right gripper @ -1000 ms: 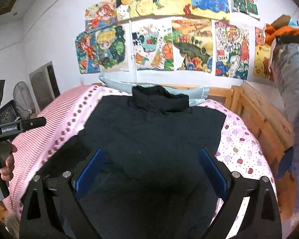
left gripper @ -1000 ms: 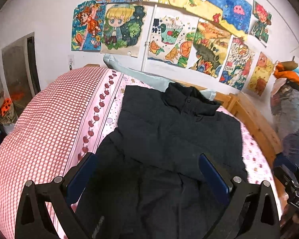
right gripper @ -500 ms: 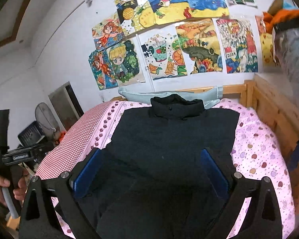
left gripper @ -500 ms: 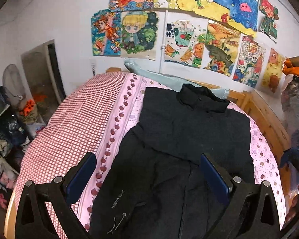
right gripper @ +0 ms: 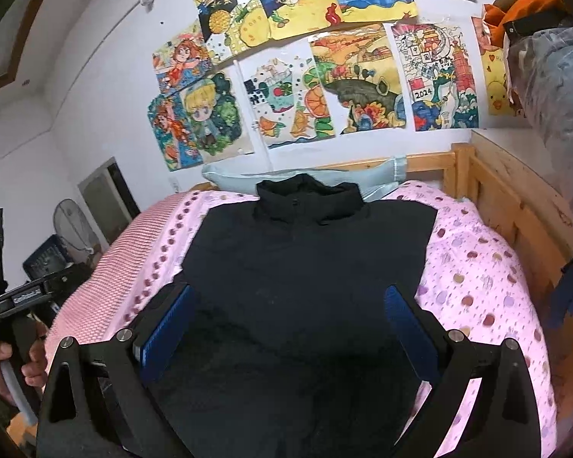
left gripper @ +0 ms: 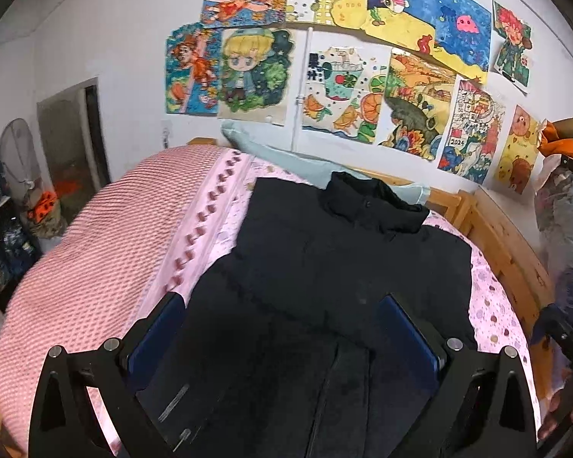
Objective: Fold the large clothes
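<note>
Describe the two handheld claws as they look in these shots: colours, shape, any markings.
Both claws are alike: the left claw and right claw have matte black triangular arms with cut-out openings, silver round bolts at the joints, and flat dark-blue pads on the inner faces. In the right wrist view, the left tool's black handle body bears a small white label, too blurred to read. No cables or sleeves show.

I read "2024" on the calendar-style drawing (right gripper: 435, 76) pinned to the far wall, right of centre; the same number shows on it in my left view (left gripper: 466, 129).
</note>
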The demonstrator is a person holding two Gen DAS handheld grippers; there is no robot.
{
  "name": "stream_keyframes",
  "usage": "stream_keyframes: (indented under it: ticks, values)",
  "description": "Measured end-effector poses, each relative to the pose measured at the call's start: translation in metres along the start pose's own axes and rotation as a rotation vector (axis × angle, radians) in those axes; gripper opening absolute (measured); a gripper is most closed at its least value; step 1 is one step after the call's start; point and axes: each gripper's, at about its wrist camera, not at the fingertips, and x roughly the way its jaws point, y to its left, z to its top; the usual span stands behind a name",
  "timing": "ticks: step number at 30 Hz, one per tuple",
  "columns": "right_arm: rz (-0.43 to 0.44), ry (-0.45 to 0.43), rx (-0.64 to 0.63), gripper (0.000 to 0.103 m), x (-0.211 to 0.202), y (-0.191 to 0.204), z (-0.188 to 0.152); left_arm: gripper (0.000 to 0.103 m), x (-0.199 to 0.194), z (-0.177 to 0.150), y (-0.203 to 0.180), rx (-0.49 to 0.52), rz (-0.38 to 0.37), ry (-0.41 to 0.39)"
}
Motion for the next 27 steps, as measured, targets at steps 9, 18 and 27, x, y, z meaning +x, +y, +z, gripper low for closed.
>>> stream_keyframes:
  ticks: [9,18,27]
  values:
    - [-0.163,-0.012,-0.094,0.097,0.083,-0.017,0.095,0.103,0.127,0.063,-0.025,0.134,-0.127,-0.068]
    - [-0.123,0.090,-0.056,0.096,0.241,-0.037,0.133,0.103,0.248,0.118,-0.065,0.232,-0.207,-0.058]
    - [-0.089,0.146,0.019,0.076,0.321,-0.049,0.124,0.056,0.344,0.147,-0.076,0.136,-0.279,-0.008]
